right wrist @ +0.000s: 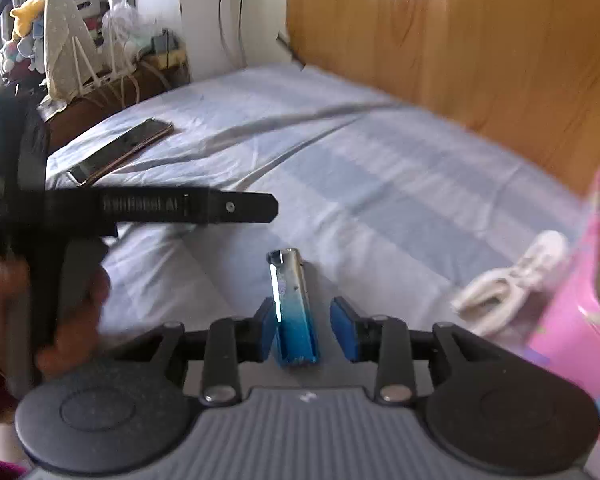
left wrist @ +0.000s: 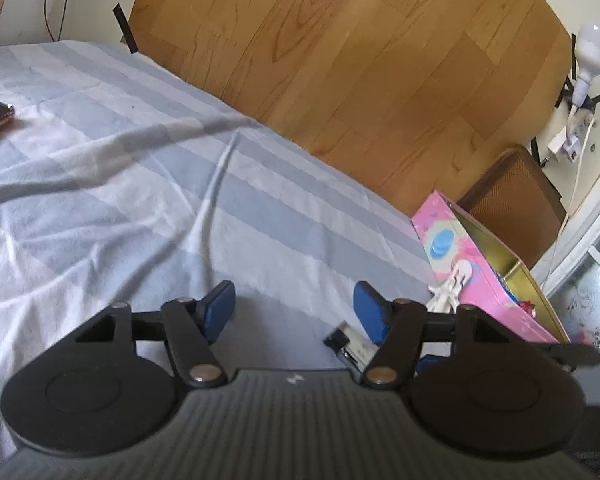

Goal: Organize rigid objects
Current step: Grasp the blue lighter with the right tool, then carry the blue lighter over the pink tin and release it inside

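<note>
Left wrist view: left gripper stands wide open, holding nothing, above the blue-and-white striped bedsheet. Pink rectangular cardboard box lies at 3 o'clock; white plastic clip touches it.

Right wrist view: right gripper stands partly open around the blue-and-silver stapler-like bar; contact cannot be told. Dark flat smartphone lies at 10 o'clock.

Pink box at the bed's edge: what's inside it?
The pink box is open, with gold inner walls and one divider. Something small, red and blue, lies near its front end; the rest of the floor is hidden by the near wall. White clips lie outside it.
</note>
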Available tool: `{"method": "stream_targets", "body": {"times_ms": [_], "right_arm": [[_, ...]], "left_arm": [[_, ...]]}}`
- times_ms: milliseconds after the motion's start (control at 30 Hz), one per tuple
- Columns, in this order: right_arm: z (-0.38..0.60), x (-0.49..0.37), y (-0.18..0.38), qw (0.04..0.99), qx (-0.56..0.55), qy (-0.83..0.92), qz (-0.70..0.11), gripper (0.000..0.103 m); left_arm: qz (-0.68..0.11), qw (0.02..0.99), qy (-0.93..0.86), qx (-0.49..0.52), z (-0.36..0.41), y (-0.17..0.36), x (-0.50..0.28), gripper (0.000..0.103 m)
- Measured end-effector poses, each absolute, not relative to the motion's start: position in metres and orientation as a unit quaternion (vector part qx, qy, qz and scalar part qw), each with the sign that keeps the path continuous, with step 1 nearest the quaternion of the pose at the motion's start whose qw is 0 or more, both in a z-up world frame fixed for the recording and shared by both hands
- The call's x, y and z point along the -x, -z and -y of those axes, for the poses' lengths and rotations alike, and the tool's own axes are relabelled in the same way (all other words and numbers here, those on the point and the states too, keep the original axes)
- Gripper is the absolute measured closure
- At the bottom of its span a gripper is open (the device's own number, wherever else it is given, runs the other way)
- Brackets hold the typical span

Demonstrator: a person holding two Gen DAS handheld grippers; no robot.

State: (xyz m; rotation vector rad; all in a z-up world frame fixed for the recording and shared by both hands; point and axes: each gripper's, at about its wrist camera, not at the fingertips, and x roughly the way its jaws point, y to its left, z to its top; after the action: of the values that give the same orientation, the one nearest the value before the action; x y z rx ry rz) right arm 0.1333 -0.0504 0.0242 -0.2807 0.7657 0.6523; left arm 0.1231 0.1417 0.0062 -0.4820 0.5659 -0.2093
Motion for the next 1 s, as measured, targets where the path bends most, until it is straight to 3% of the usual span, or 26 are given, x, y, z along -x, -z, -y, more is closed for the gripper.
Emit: {"method": "stream_targets", "body": {"times_ms": [200, 367, 400, 433, 500, 900, 1000], "right_arm": [[0.055, -0.129, -0.008, 0.872, 0.094, -0.32, -0.359, 0.078], [0.105, -0.15, 0.004, 0.837, -0.138, -0.344, -0.401, 0.078], [0.112, -0.151, 0.007, 0.828, -0.167, -0.352, -0.404, 0.078], [0.119, -0.15, 0.011, 0.818, -0.193, -0.358, -0.408, 0.078], [0.127, -0.145, 0.011, 0.822, -0.201, -0.349, -0.403, 0.078], [0.211, -0.134, -0.046, 0.939, -0.156, -0.222, -0.211, 0.078], [0.233, -0.146, -0.041, 0.957, -0.136, -0.17, -0.189, 0.078]], "left_arm": [[-0.313, 0.91, 0.12, 0.243, -0.12, -0.017, -0.107, 0.036], [-0.362, 0.886, 0.134, 0.258, -0.098, -0.014, -0.121, 0.039], [-0.363, 0.885, 0.133, 0.259, -0.094, -0.013, -0.125, 0.052], [-0.366, 0.886, 0.132, 0.253, -0.088, -0.012, -0.128, 0.077], [-0.37, 0.88, 0.152, 0.256, -0.078, -0.014, -0.132, 0.085], [-0.298, 0.9, 0.283, 0.147, 0.062, -0.098, -0.174, 0.085], [-0.311, 0.894, 0.299, 0.124, 0.098, -0.093, -0.201, 0.078]]}}
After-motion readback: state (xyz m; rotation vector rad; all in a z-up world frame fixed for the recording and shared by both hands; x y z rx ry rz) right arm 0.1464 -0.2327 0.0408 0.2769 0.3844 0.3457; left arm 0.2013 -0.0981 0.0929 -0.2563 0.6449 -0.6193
